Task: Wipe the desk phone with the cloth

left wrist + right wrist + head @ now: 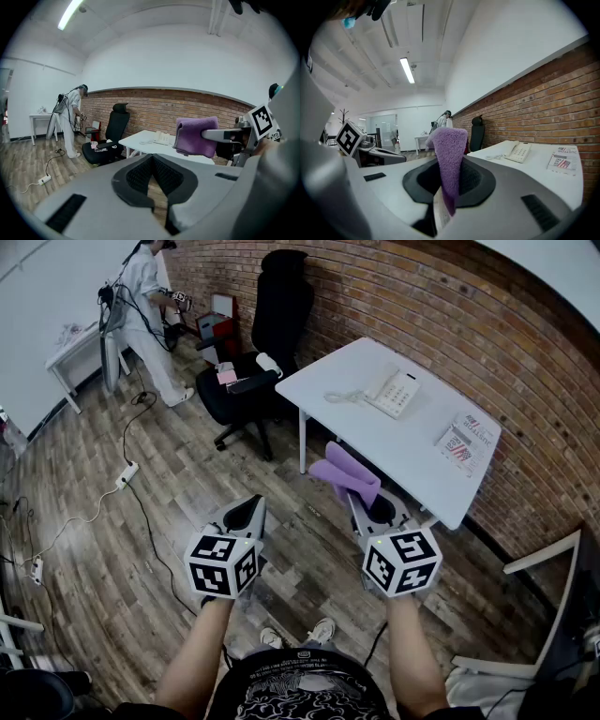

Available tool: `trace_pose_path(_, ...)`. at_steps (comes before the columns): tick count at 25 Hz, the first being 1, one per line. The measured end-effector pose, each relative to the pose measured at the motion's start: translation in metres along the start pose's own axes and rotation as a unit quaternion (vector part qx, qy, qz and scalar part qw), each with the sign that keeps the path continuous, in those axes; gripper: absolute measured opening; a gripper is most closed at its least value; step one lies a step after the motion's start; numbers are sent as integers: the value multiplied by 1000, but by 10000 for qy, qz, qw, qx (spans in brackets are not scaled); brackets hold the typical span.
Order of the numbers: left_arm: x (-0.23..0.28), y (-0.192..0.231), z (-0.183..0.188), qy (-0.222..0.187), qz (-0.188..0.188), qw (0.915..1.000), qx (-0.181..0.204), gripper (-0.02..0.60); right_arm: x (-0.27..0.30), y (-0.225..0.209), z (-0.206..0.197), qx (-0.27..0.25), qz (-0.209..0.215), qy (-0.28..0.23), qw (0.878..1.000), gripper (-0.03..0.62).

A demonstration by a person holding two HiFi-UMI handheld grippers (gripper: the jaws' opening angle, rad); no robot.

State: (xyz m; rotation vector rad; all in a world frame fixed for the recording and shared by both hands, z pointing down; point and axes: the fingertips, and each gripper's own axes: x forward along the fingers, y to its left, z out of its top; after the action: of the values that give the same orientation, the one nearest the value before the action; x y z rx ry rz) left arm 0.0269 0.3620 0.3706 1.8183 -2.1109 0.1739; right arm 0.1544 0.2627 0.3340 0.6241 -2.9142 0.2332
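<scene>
Two tools are held near the white rectangular desk (398, 454), on which the white corded desk phone (394, 393) is set: a folded purple cloth (342, 474) is pinched by the right tool (367, 505), while the left tool (247, 515) is pressed together, empty.

Folded purple cloth (345, 474) (plush) sits pinched in the right tool (360, 502); white desk phone (394, 393) lies flat on the tabletop (412, 460), handset cradled.
</scene>
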Motion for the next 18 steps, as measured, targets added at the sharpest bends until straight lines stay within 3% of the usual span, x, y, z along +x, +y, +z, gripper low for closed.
trace_pose_path(18, 86, -60, 13, 111, -330, 9993, 140, 6, 0, -82, -6, 73, -37, 93, 9999, 48)
